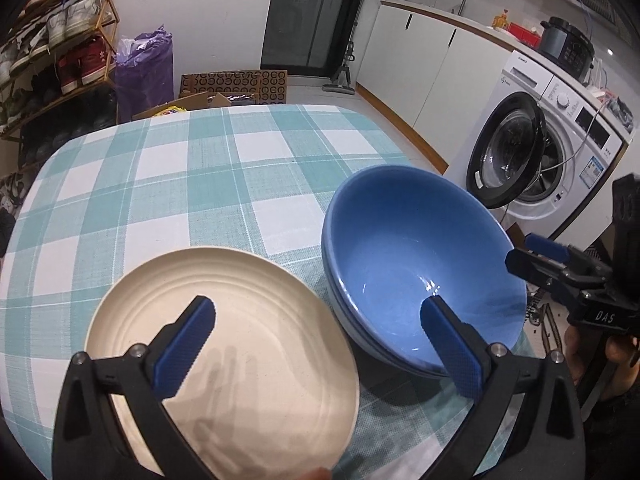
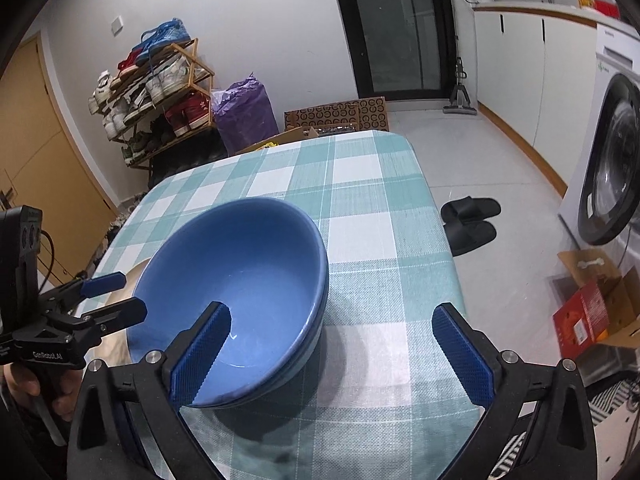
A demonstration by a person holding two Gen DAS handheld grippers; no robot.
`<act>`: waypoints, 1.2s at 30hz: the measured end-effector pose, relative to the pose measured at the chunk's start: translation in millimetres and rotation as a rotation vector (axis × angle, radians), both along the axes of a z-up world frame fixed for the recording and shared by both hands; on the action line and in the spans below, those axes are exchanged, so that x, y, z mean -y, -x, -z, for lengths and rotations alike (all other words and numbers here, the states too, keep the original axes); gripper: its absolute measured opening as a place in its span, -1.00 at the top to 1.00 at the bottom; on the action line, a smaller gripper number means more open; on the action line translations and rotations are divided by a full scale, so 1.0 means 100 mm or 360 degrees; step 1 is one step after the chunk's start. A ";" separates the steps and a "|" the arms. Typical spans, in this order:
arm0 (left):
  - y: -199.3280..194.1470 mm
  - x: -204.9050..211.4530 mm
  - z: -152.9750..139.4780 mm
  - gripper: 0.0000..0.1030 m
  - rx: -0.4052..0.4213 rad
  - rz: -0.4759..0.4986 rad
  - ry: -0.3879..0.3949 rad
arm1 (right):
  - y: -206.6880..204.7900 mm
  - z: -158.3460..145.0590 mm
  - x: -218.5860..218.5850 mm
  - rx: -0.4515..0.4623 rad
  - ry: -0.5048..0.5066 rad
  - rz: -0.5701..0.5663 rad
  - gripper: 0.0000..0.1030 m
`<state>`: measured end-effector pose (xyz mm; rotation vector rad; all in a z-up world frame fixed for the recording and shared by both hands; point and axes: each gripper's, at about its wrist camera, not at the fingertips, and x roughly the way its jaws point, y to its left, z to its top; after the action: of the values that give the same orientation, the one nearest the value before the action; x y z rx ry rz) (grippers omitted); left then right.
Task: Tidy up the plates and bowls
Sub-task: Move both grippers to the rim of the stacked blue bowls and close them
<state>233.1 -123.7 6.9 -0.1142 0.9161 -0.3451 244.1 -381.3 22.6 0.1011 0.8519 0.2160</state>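
Observation:
A blue bowl (image 1: pixel 424 264) sits nested in a second, paler blue bowl on the checked tablecloth (image 1: pixel 180 184), right of a cream ribbed plate (image 1: pixel 240 340). My left gripper (image 1: pixel 320 336) is open: one finger hovers over the plate, the other over the bowl's near rim, and nothing is between them. My right gripper (image 2: pixel 332 352) is open too, its left finger above the blue bowl (image 2: pixel 240 280) and its right finger above bare cloth. Each gripper also shows in the other's view, the right gripper (image 1: pixel 524 250) beside the bowl and the left gripper (image 2: pixel 130 294) over the plate (image 2: pixel 134 274).
A washing machine (image 1: pixel 552 136) with its door open stands right of the table. Black slippers (image 2: pixel 468 224) and open cardboard boxes (image 2: pixel 588 312) lie on the floor on that side. A shoe rack (image 2: pixel 156 92) and a purple bag (image 2: pixel 246 116) stand beyond the far edge.

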 end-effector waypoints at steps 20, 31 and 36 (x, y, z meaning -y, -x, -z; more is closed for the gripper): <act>-0.12 -0.03 0.08 -0.92 -0.0030 0.0004 0.0174 | -0.14 0.26 -0.06 -0.0091 -0.0163 0.0013 -0.97; -0.09 0.03 0.06 -0.54 0.0006 0.0113 0.0270 | -0.17 0.32 -0.11 -0.0130 -0.0185 -0.0033 -0.53; -0.11 0.05 0.10 -0.26 -0.0046 0.0123 0.0315 | -0.17 0.32 -0.12 -0.0142 -0.0200 -0.0046 -0.42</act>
<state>244.3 -128.9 -3.6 -0.2664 0.9150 -0.5069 261.6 -369.7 -9.9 0.2176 0.9289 0.2939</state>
